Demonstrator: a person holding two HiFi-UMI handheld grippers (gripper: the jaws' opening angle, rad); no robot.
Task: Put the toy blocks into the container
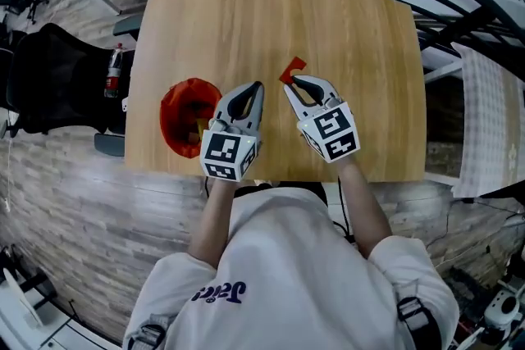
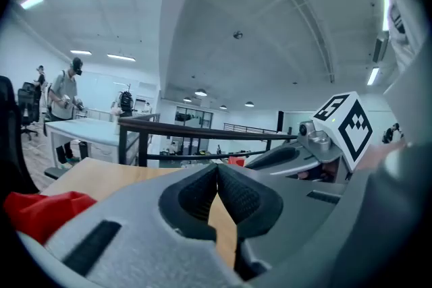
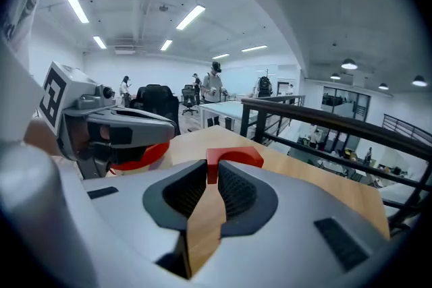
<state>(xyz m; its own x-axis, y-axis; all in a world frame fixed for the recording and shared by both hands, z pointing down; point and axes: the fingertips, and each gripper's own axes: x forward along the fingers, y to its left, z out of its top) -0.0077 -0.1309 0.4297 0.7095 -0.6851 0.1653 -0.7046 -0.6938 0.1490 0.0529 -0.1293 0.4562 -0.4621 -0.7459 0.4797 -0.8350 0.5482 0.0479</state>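
The right claw (image 3: 210,169) pinches one leg of a red arch-shaped block (image 3: 233,157) between its narrow tips; the block sticks out just past them, over the wooden table (image 1: 328,20); the left claw (image 1: 257,88), close beside the right one on its left, has its jaws together with nothing between them; the red container (image 1: 190,84) sits on the table just left of the left claw.

Left gripper (image 1: 255,88) covers part of the red container (image 1: 182,106) at the left edge of the table (image 1: 353,29), contents too murky to tell. Right gripper (image 1: 293,83) hides the lower end of the red block (image 1: 294,65).
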